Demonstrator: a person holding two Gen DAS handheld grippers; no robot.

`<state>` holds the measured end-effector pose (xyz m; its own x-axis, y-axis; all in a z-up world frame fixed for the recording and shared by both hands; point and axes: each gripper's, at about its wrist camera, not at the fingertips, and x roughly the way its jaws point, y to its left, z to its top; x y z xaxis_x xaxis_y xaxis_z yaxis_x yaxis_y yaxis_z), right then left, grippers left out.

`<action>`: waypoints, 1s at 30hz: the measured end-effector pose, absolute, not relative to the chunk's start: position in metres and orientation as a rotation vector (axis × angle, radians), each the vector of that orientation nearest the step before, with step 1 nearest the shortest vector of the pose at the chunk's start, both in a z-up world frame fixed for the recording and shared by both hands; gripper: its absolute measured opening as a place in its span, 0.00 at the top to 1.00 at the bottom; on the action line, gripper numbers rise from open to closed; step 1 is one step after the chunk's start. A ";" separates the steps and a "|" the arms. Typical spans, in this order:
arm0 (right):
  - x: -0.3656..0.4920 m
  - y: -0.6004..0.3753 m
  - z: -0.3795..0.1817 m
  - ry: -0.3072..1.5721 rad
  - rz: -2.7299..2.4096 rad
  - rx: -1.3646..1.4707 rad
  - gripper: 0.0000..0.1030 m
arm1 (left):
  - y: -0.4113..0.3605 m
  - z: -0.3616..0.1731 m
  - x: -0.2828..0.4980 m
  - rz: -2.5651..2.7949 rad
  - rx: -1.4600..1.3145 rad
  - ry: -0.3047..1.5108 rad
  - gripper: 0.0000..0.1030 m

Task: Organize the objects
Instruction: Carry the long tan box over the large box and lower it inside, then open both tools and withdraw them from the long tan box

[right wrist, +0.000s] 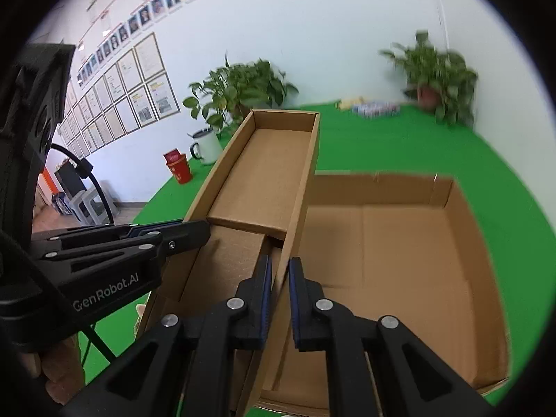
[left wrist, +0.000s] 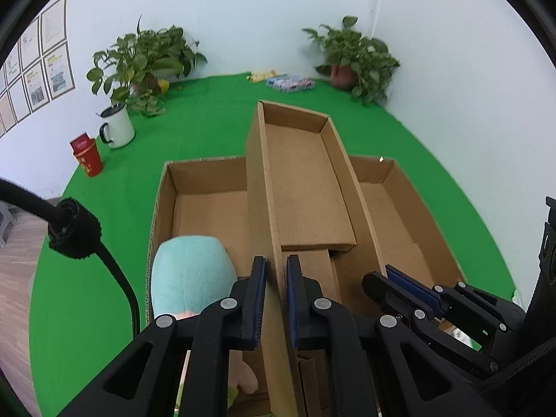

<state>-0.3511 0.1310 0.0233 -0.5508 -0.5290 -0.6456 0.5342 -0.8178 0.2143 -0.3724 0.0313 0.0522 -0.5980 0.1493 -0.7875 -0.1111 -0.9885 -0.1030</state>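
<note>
A narrow open cardboard tray (left wrist: 305, 187) is held tilted above a large open cardboard box (left wrist: 208, 180). My left gripper (left wrist: 276, 299) is shut on the tray's left wall. My right gripper (right wrist: 279, 295) is shut on the tray's right wall, and it also shows in the left wrist view (left wrist: 399, 281). The tray (right wrist: 267, 173) and the large box (right wrist: 399, 243) both show in the right wrist view. A light blue plush toy (left wrist: 191, 271) lies in the large box's left part, beside the tray.
A white mug (left wrist: 116, 125) and a red tin (left wrist: 88, 158) stand at the green table's left edge. Two potted plants (left wrist: 149, 62) (left wrist: 354, 55) and small packets (left wrist: 288, 81) stand by the back wall. A black cable (left wrist: 69, 229) hangs at left.
</note>
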 end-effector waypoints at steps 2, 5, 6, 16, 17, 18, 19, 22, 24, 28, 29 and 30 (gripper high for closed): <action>-0.357 0.130 0.011 -0.014 -2.313 1.013 0.91 | 0.028 0.033 -0.381 2.666 -1.378 -0.085 0.92; -0.361 0.126 -0.005 0.005 -2.296 1.056 0.91 | 0.026 0.009 -0.385 2.649 -1.443 -0.083 0.93; -0.363 0.125 -0.010 0.007 -2.287 1.070 0.91 | 0.025 0.002 -0.387 2.644 -1.461 -0.086 0.93; -0.377 0.115 -0.054 -0.017 -2.219 1.212 0.92 | 0.020 -0.062 -0.401 2.602 -1.645 -0.054 0.93; -0.375 0.116 -0.056 -0.018 -2.215 1.219 0.92 | 0.018 -0.064 -0.400 2.603 -1.642 -0.053 0.93; -0.373 0.116 -0.056 -0.010 -2.223 1.206 0.92 | 0.019 -0.065 -0.399 2.607 -1.643 -0.048 0.92; -0.370 0.116 -0.056 -0.004 -2.225 1.201 0.92 | 0.019 -0.066 -0.398 2.609 -1.649 -0.045 0.92; -0.369 0.117 -0.056 -0.004 -2.216 1.204 0.92 | 0.020 -0.065 -0.395 2.609 -1.660 -0.039 0.92; -0.369 0.117 -0.057 -0.012 -2.200 1.196 0.91 | 0.016 -0.059 -0.391 2.606 -1.649 -0.071 0.92; -0.370 0.116 -0.059 -0.036 -2.182 1.191 0.89 | 0.000 -0.035 -0.372 2.640 -1.579 -0.149 0.91; -0.369 0.114 -0.060 -0.024 -2.186 1.189 0.89 | -0.006 -0.028 -0.364 2.658 -1.549 -0.170 0.91; -0.368 0.112 -0.061 -0.008 -2.191 1.187 0.88 | -0.011 -0.021 -0.357 2.674 -1.522 -0.183 0.91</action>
<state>-0.3680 0.1118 -0.0610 -0.3888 -0.5348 -0.7503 0.5294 -0.7961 0.2931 -0.3565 -0.0110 -0.0206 -0.5111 0.1101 -0.8525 0.0073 -0.9912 -0.1324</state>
